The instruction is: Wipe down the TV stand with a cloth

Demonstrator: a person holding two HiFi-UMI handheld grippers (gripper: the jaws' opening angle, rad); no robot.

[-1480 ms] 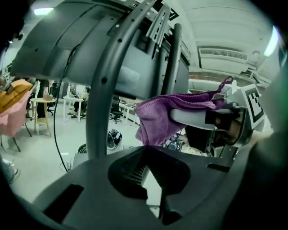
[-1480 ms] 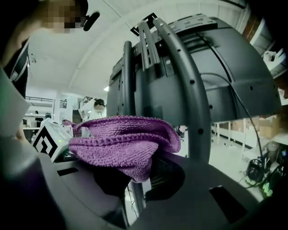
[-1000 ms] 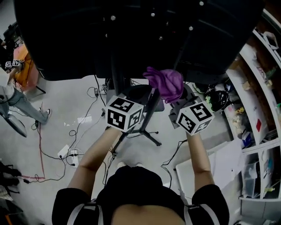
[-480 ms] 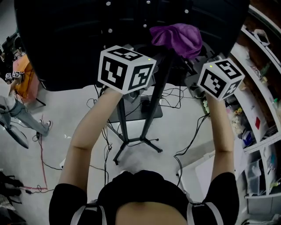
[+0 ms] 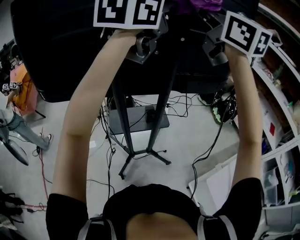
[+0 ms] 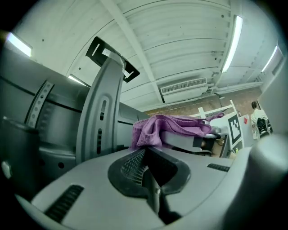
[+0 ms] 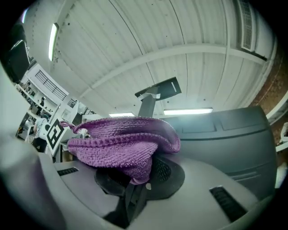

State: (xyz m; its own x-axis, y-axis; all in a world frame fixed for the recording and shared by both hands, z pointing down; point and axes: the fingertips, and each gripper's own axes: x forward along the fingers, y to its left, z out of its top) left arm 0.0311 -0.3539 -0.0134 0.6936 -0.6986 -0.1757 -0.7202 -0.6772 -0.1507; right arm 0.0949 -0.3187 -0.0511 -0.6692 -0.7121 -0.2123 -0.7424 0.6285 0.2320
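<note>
A purple cloth point(image 7: 123, 143) is bunched between the jaws of my right gripper point(image 7: 140, 176), which is shut on it. Both arms are raised: the cloth point(image 5: 202, 4) shows at the head view's top edge, beside the right marker cube point(image 5: 245, 32). My left gripper point(image 6: 146, 157) is shut with nothing in it, and its cube point(image 5: 127, 12) is also at the top. From the left gripper view the cloth point(image 6: 168, 129) lies just beyond the jaws, next to the grey mount bracket point(image 6: 101, 112). The black TV stand point(image 5: 161, 105) rises from its splayed legs to the TV's dark back point(image 5: 56, 51).
Shelving point(image 5: 277, 98) with small items runs down the right side. Loose cables point(image 5: 206, 145) cross the floor round the stand's legs point(image 5: 140, 157). A person point(image 5: 16, 117) stands at the far left. A white board point(image 5: 219, 183) lies on the floor at right.
Both arms have lifted from waist height to overhead. The right gripper carried the purple cloth up along the back of the TV to the frame's top edge.
</note>
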